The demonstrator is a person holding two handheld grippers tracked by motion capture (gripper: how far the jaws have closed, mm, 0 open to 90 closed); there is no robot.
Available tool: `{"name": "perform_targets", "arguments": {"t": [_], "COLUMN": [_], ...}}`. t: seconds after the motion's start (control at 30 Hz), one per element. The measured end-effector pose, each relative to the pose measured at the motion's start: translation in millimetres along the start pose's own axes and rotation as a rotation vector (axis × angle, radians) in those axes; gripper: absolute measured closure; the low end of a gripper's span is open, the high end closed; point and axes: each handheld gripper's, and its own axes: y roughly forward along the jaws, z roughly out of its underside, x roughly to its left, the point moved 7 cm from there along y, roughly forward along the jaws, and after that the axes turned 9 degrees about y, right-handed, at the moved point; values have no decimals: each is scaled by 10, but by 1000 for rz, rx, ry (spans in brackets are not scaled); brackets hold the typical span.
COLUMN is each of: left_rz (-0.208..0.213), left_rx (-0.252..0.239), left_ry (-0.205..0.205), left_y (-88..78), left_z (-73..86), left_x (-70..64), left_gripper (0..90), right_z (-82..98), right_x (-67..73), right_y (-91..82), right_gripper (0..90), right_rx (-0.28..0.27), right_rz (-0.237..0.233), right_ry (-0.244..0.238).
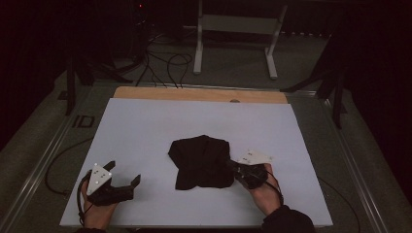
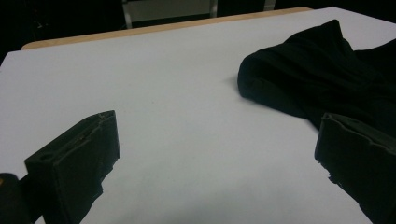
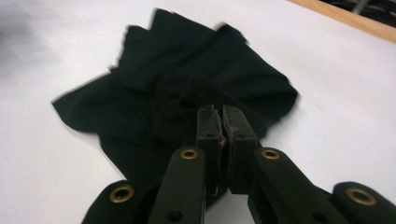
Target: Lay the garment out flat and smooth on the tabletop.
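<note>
A crumpled black cloth (image 1: 201, 160) lies in the middle of the white table top (image 1: 145, 126). My right gripper (image 1: 232, 167) sits at the cloth's right edge with its jaws pressed together. In the right gripper view the cloth (image 3: 154, 84) bunches up in a small raised fold right at the tips of this gripper (image 3: 219, 112), which is shut on it. My left gripper (image 1: 124, 172) rests near the front left of the table, well left of the cloth and apart from it. In its own view this gripper (image 2: 217, 119) is wide open, nothing between the jaws, the cloth (image 2: 317, 74) ahead to the right.
A wooden strip (image 1: 194, 93) runs along the table's far edge. Beyond it, a white metal frame (image 1: 233, 24) stands on the dark floor, with cables (image 1: 165, 63) trailing nearby. Bare white surface surrounds the cloth on all sides.
</note>
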Motion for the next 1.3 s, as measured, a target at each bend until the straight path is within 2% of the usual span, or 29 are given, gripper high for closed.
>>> {"name": "perform_targets", "arguments": {"t": [0.23, 0.37, 0.5, 0.57, 0.73, 0.8, 0.9, 1.1, 1.3], "left_rz": [-2, -1, 1, 1, 1, 1, 2, 2, 3], "left_rx": [2, 2, 7, 8, 10, 9, 9, 9, 8], "left_ry": [-3, -3, 0, 0, 1, 1, 0, 1, 2], "left_y": [5, 9, 14, 15, 16, 16, 17, 16, 16], "left_z": [6, 7, 10, 12, 14, 13, 13, 12, 11], "left_x": [0, -3, -8, -7, -8, -9, -9, -9, -9], "left_gripper": [1, 1, 1, 1, 1, 1, 1, 1, 1], "right_z": [191, 230, 215, 199, 130, 93, 29, -63, -141], "right_x": [-283, -456, -536, -532, -437, -399, -357, -230, -47], "right_y": [-217, -363, -443, -441, -364, -324, -260, -76, 134], "right_gripper": [807, 674, 547, 517, 402, 378, 346, 337, 371], "right_rx": [5, -13, -44, -46, -50, -54, -63, -62, -48], "right_rz": [65, 117, 109, 106, 93, 87, 80, 46, 8], "right_ry": [69, 108, 147, 149, 117, 101, 102, 83, 39]}}
